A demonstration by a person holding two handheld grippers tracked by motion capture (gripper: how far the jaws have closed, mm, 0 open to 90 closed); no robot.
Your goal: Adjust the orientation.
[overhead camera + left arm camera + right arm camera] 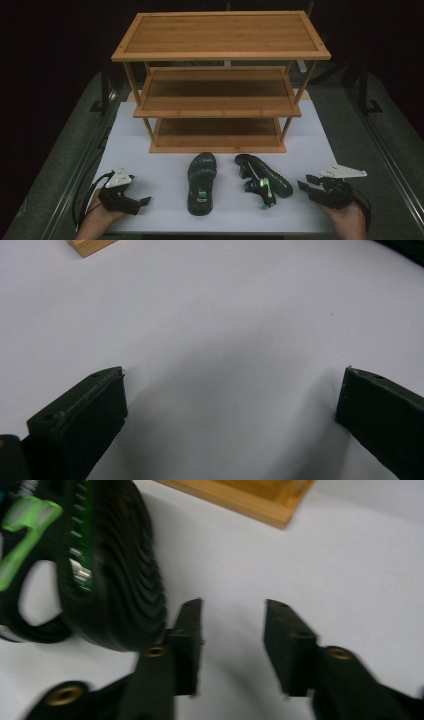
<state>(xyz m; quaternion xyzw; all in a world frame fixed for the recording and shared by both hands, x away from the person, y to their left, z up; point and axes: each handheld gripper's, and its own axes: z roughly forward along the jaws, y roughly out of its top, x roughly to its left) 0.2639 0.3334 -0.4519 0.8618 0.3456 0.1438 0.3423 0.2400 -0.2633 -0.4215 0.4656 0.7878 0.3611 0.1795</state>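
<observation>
Two black sandals with green trim lie on the white table [150,150] in front of a three-tier wooden shelf rack [220,55]. The left sandal [201,184] lies flat, sole down. On its side next to it rests the right sandal [262,181], which also appears in the right gripper view as a ribbed black sole [115,570]. My left gripper [144,201] [235,372] sits low at the table's front left, open wide over bare table. My right gripper [304,183] [233,602] is open with nothing between its jaws, just right of the tipped sandal.
The rack's bottom shelf [217,142] stands just behind the sandals; its corner shows in both gripper views [90,246] [240,497]. Dark floor and metal rails [385,150] flank the table. A hand holds each gripper at the front edge.
</observation>
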